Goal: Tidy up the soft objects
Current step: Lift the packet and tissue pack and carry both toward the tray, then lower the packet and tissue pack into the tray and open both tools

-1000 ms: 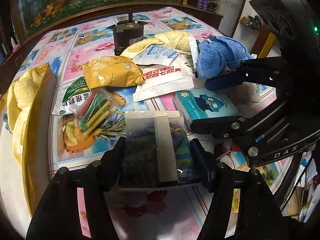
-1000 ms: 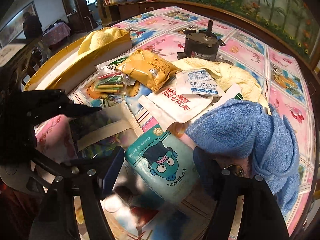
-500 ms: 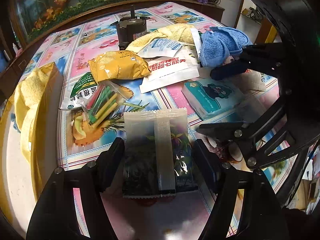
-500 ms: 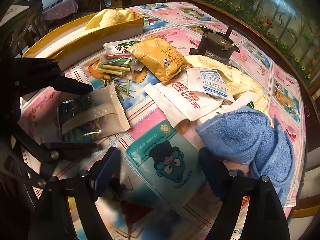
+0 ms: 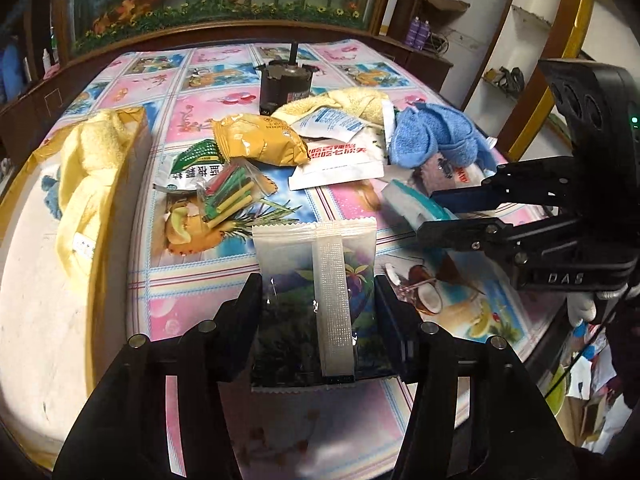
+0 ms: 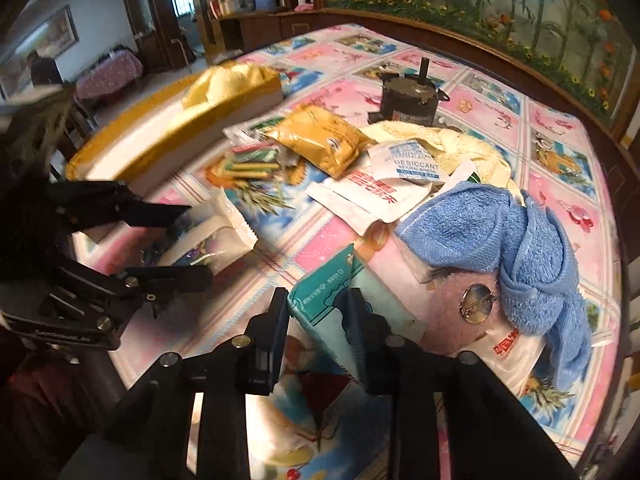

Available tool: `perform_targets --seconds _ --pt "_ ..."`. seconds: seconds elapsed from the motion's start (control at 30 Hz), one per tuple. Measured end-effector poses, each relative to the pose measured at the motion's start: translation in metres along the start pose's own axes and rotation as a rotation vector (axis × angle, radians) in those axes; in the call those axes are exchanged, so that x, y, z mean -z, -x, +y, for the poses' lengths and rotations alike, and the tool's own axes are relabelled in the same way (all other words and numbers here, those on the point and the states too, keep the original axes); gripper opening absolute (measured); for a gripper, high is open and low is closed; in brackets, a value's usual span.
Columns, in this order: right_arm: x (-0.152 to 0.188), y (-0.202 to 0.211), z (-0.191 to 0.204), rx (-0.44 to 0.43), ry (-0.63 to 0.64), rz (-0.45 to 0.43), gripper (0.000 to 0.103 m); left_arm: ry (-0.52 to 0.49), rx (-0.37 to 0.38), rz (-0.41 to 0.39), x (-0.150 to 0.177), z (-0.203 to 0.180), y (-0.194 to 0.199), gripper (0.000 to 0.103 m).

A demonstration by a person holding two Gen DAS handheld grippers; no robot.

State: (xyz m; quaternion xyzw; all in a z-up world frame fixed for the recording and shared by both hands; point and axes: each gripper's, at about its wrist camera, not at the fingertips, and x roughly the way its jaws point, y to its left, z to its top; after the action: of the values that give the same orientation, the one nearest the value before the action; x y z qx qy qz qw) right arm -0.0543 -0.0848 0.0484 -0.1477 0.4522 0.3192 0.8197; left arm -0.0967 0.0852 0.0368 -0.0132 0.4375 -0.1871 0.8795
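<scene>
Gripping two things at once now: the left gripper (image 5: pixel 318 316) is clamped on a clear snack packet (image 5: pixel 316 280) by its side edges, and the right gripper (image 6: pixel 318 336) has closed on the teal tissue pack (image 6: pixel 340 304). Half a second ago the right fingers were spread wide over that pack lying flat; now they pinch it and it stands tilted up on edge, so the pick looks done and a lift should come next. The left packet sits about the same between its fingers as before, held just above the tablecloth (image 5: pixel 192 80).

Likely drop spot is the yellow-edged tray (image 5: pixel 24 240) at 9 o'clock in the left view, with a yellow cloth (image 5: pixel 88 168) already in it.

Left on the table: blue towel (image 6: pixel 500 240) at 2 o'clock in the right view, orange bag (image 6: pixel 320 140) at 12, white pouches (image 6: pixel 372 196) beside it, bag of coloured sticks (image 5: pixel 228 192) at 11 in the left view. The dark motor (image 6: pixel 408 96) at 12 is not soft, I would leave it.

Hard to make out: the right view is motion-blurred, the tissue pack's lower half is behind the fingers, the pink item (image 6: pixel 440 292) under the towel is unclear, and the tray's far side is cut off.
</scene>
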Motion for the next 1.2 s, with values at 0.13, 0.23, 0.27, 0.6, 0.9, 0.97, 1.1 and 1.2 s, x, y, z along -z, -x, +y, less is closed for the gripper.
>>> perform_targets --seconds 0.13,0.23,0.27,0.6,0.9,0.97,1.1,1.2 --pt "0.008 0.010 -0.001 0.076 0.035 -0.019 0.076 0.027 0.023 -0.010 0.007 0.005 0.012 0.054" --pt "0.010 0.004 0.003 0.114 0.092 0.014 0.080 0.044 0.032 -0.012 0.011 0.009 0.014 0.054" --pt "0.010 -0.001 0.003 0.114 0.111 0.033 0.080 0.050 0.032 -0.010 0.012 0.010 0.013 0.054" --pt "0.001 -0.036 0.000 0.083 0.106 0.123 0.048 0.091 0.045 -0.042 0.015 0.019 0.030 0.054" --pt "-0.013 0.016 0.016 -0.056 -0.024 0.003 0.026 0.182 0.043 -0.179 -0.005 0.064 0.107 0.054" --pt "-0.031 0.025 0.027 -0.107 -0.024 -0.036 0.026 0.191 -0.018 -0.194 -0.012 0.082 0.119 0.055" --pt "-0.076 0.026 0.059 -0.233 -0.028 -0.090 0.026 0.230 -0.106 -0.182 -0.025 0.128 0.122 0.055" --pt "-0.112 0.008 0.082 -0.294 -0.045 -0.102 0.026 0.301 -0.132 -0.163 -0.033 0.170 0.111 0.055"
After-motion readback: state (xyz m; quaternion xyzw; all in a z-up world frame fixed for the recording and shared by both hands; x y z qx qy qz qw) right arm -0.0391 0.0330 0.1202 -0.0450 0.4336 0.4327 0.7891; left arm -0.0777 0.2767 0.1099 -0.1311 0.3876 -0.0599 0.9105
